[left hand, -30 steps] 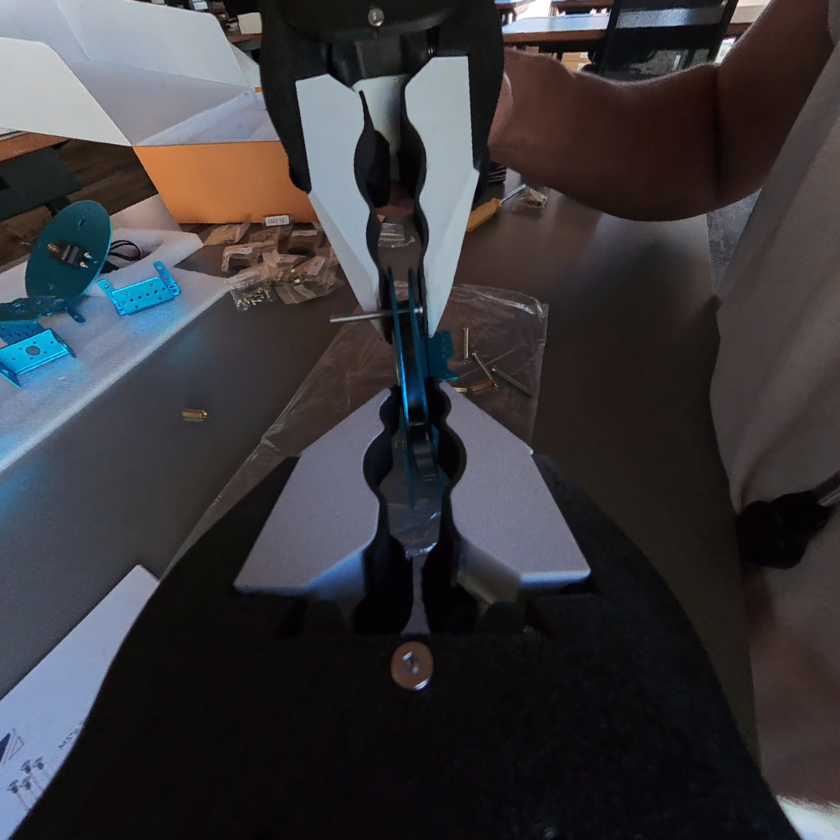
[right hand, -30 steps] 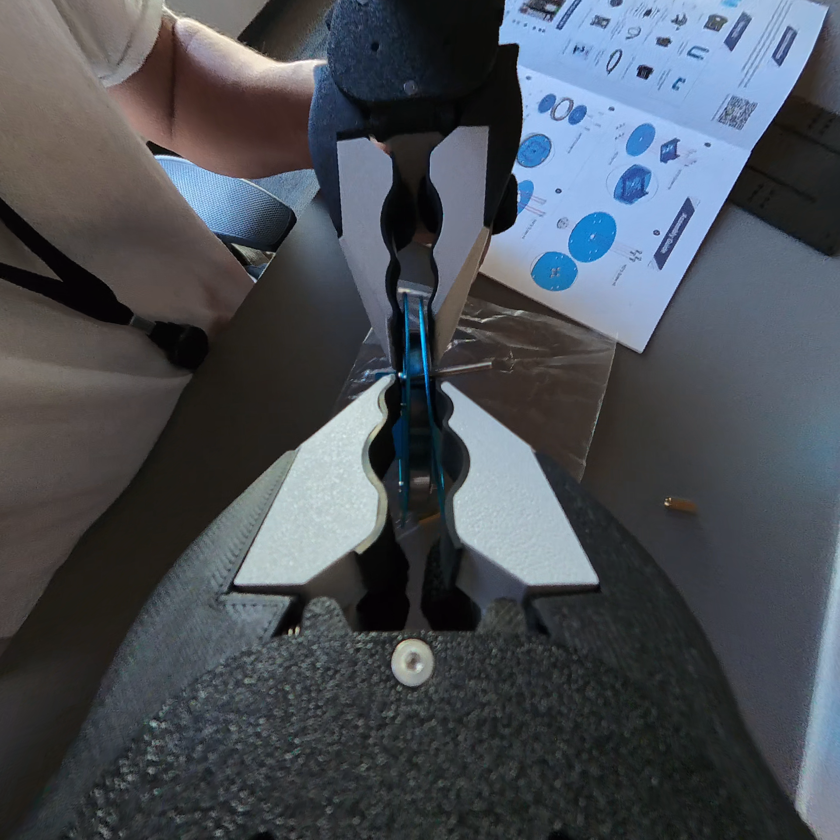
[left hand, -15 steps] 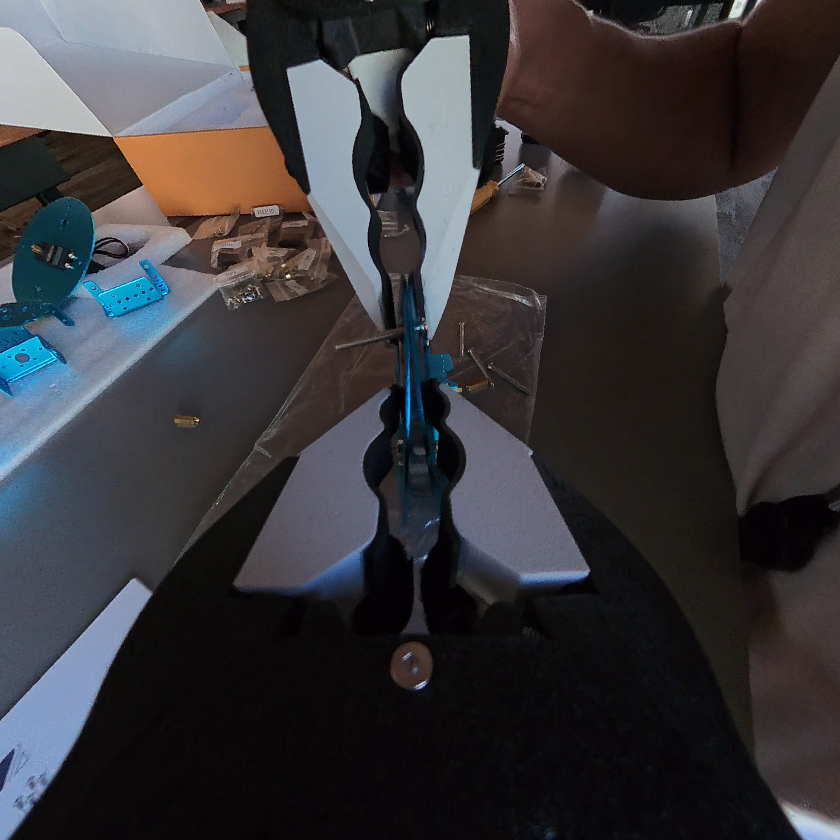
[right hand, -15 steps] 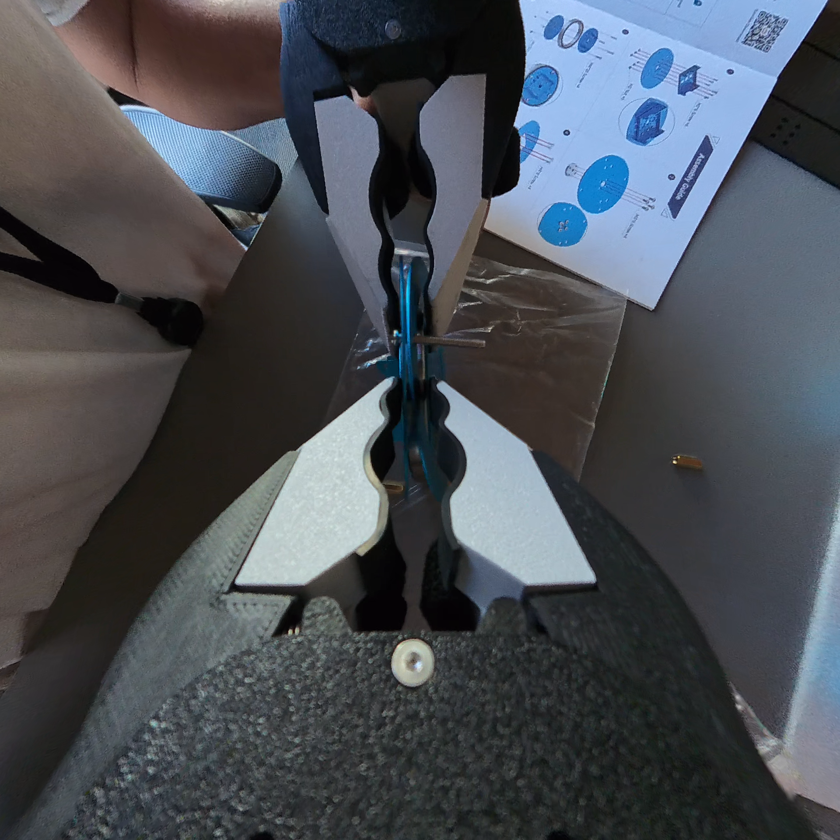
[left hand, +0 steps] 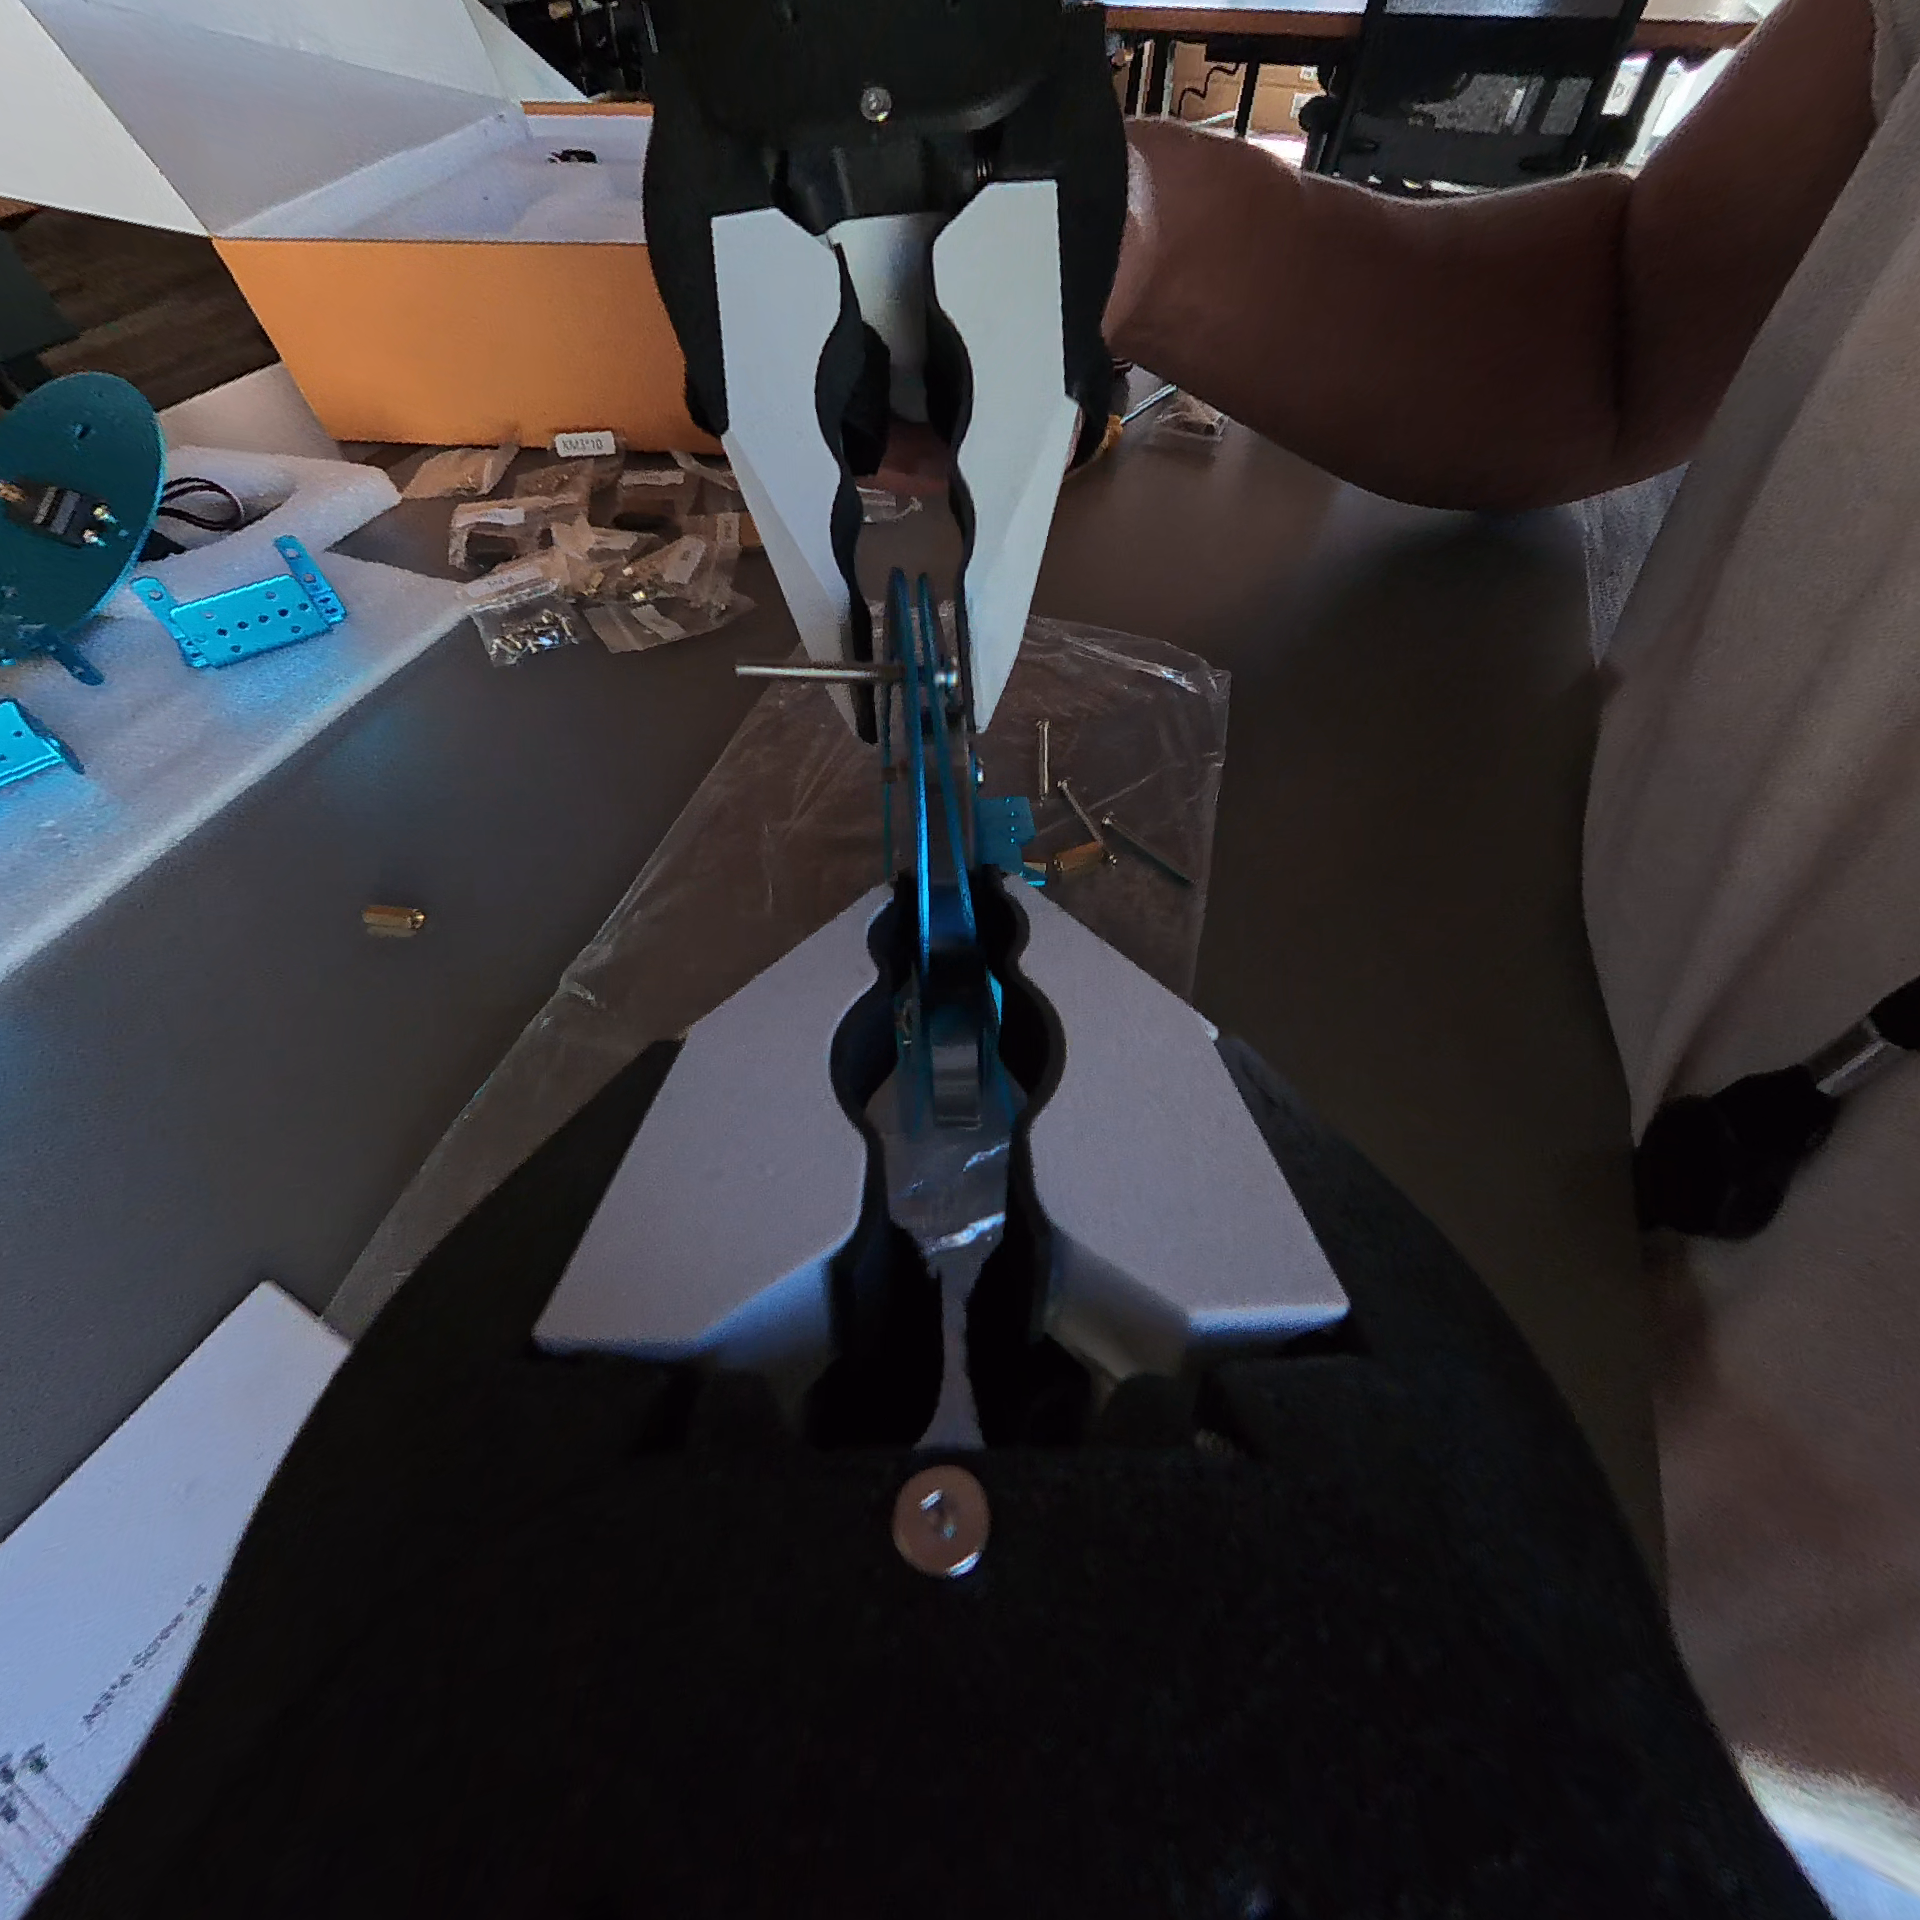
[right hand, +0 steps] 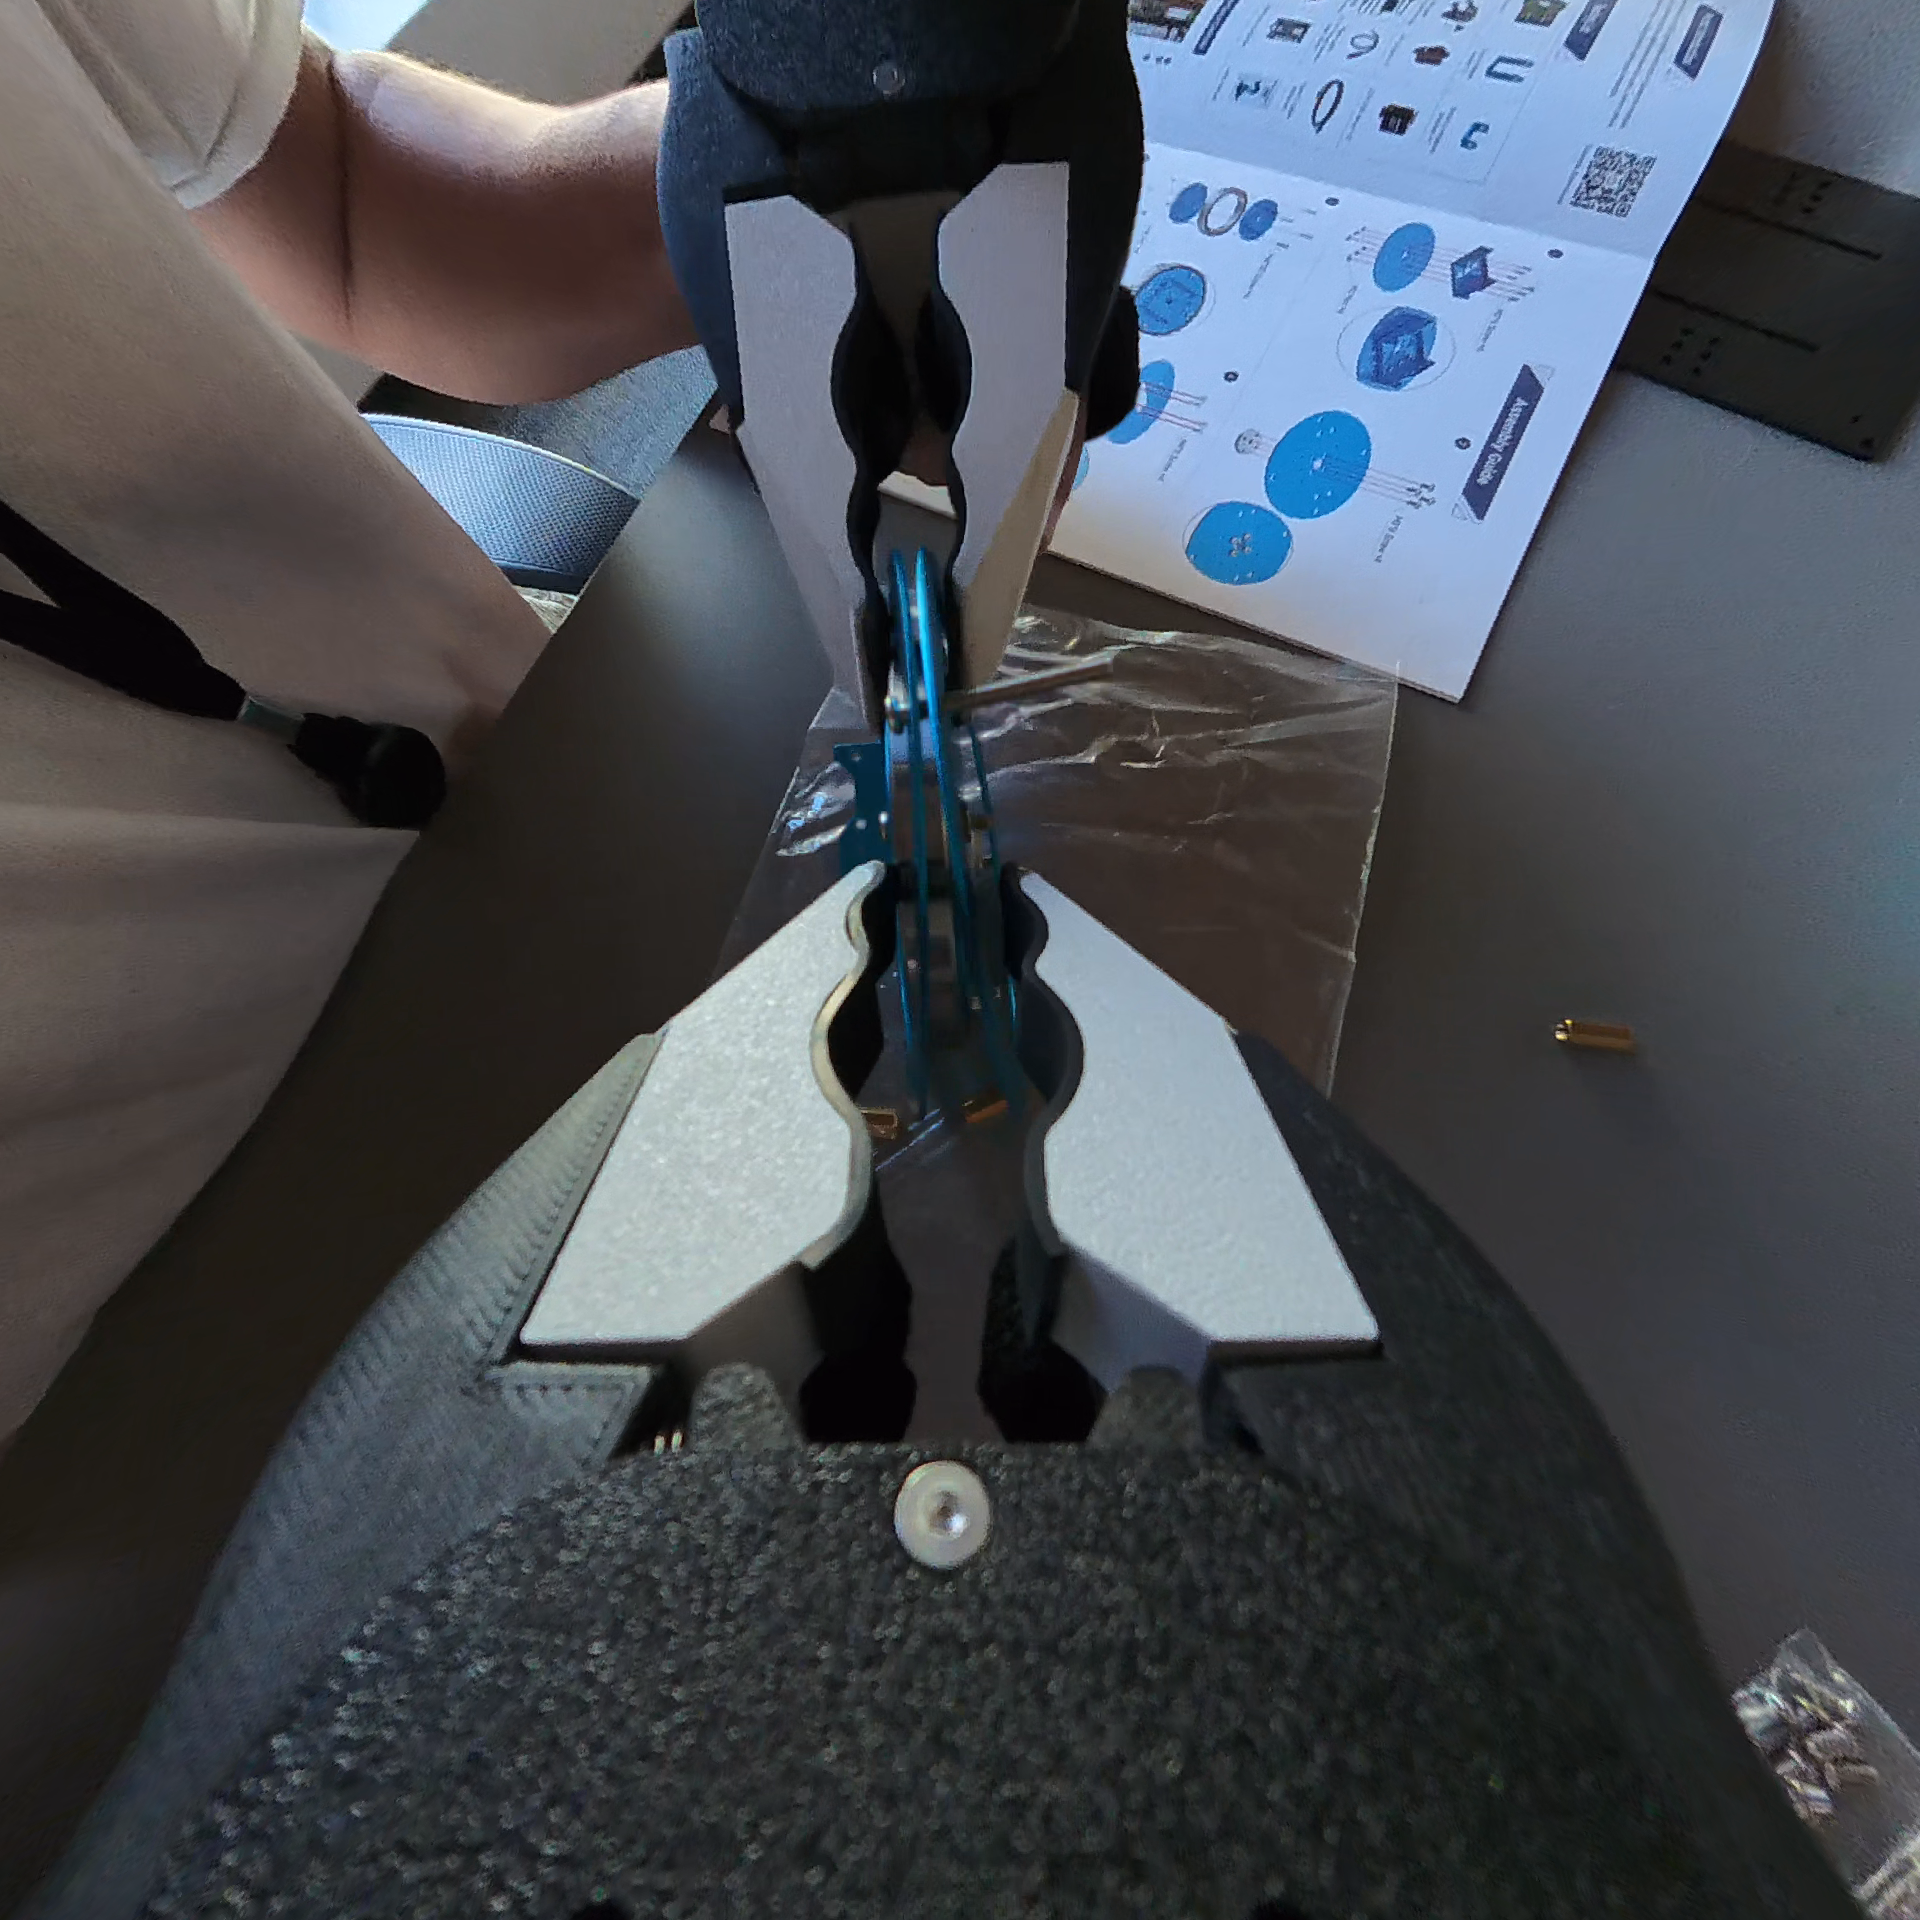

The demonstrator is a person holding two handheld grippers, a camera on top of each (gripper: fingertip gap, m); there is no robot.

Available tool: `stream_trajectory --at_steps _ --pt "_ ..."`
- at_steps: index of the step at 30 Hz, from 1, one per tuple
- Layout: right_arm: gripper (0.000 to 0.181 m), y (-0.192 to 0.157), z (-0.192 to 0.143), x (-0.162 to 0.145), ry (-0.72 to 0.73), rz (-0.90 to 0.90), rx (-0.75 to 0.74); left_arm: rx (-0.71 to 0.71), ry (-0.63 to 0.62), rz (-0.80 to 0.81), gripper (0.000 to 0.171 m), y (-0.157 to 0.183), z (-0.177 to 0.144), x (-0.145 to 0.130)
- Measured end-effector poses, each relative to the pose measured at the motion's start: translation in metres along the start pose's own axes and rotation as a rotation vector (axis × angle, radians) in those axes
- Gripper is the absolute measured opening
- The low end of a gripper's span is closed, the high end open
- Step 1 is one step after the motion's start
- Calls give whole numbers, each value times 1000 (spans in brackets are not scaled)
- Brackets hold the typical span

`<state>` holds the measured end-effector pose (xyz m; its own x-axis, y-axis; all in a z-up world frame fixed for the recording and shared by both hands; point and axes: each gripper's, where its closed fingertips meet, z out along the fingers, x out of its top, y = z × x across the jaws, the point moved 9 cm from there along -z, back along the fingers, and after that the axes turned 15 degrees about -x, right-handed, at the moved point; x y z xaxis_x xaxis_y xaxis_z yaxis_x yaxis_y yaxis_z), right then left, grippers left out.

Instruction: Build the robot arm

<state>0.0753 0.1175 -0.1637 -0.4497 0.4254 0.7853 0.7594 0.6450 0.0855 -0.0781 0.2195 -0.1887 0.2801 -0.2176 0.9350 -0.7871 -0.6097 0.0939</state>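
Note:
A blue disc assembly (left hand: 920, 790), two thin round plates seen edge-on, hangs above the table between my two grippers, which face each other. A long metal screw (left hand: 810, 673) sticks out of its side. My left gripper (left hand: 940, 899) is shut on the near edge of the assembly. My right gripper (left hand: 914, 717) is shut on the far edge. In the right wrist view my right gripper (right hand: 940, 883) grips the discs (right hand: 925, 790), the left gripper (right hand: 914, 665) is opposite, and the screw (right hand: 1029, 681) points right.
A clear plastic bag (left hand: 1132, 707) lies under the grippers with loose screws (left hand: 1081, 821). A brass standoff (left hand: 393, 918), small hardware bags (left hand: 582, 582), an orange box (left hand: 447, 332) and blue brackets (left hand: 249, 618) are to the left. An instruction sheet (right hand: 1403, 364) lies beyond. A person's arm (left hand: 1403, 343) reaches in. Left and right tips are no more than a few centimetres apart.
Both grippers have kept their hold on the disc assembly. The pair rocked slightly, and the long screw tilted and came back level.

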Motion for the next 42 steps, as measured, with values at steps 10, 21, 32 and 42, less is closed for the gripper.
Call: stream_trajectory --at_steps 10,21,32,42 --pt "8 9 7 -1 37 113 24 1 30 -175 12 -10 -7 -2" --pt "8 40 31 2 -12 420 366 -76 308 -667 12 -12 -13 -21" --pt "14 54 56 -13 10 436 396 -48 391 -809 12 -14 -21 -41" --pt "77 12 46 -25 -31 158 -186 79 416 -1032 14 -27 -27 -55"
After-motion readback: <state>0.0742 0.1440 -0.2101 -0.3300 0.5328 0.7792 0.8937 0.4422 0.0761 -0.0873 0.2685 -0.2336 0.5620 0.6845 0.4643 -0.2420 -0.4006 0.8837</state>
